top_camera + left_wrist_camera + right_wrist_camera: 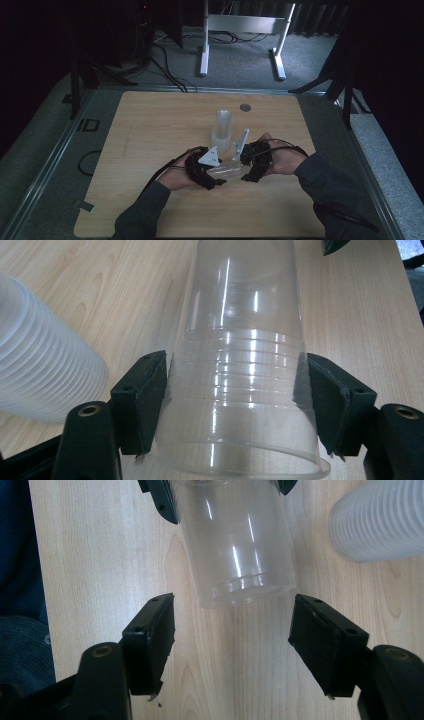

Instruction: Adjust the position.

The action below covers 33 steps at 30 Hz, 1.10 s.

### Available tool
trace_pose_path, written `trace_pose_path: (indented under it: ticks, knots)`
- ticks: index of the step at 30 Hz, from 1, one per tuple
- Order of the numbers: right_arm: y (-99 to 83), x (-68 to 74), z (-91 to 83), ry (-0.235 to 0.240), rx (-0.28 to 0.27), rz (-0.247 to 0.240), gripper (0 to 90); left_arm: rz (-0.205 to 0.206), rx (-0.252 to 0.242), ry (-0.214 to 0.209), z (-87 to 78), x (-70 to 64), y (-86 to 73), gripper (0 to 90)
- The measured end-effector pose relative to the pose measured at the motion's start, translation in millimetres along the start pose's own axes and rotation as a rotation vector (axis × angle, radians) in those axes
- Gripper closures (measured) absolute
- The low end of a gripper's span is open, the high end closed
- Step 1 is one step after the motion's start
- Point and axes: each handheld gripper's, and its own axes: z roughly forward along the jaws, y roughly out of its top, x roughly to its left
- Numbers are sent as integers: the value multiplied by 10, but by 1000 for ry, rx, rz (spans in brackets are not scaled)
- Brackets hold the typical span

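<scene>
Glossy clear plastic cup; matt wood-grain table.

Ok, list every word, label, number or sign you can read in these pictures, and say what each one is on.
"ID": pale letters on the dark floor mat left of the table.
No print shows on the clear cup that the left tool grips, on the stack of cups beside it, or on the right tool.
The round grey disc near the table's far edge is too small to tell.

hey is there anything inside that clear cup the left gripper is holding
Nothing visible: through the clear cup shut in the left gripper only the wooden table shows. The inside of the stack of cups beside it is hidden.
</scene>
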Motion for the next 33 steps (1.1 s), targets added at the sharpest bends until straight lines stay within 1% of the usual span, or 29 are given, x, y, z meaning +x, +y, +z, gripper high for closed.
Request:
trace_pose_path:
  ticks: [7,12,17,31,33]
  knots:
    - [21,3,25,7,-1,-13,338,13,13,-10,18,-13,15,306]
    - [56,17,43,12,2,-26,329,20,14,-13,17,-25,32,306]
    - [84,32,90,16,18,-39,311,26,15,-21,23,-54,52,306]
    - [79,40,185,25,35,-47,318,51,-7,-30,14,-83,73,305]
    - [75,39,199,26,33,-46,339,60,-6,-28,13,-84,79,304]
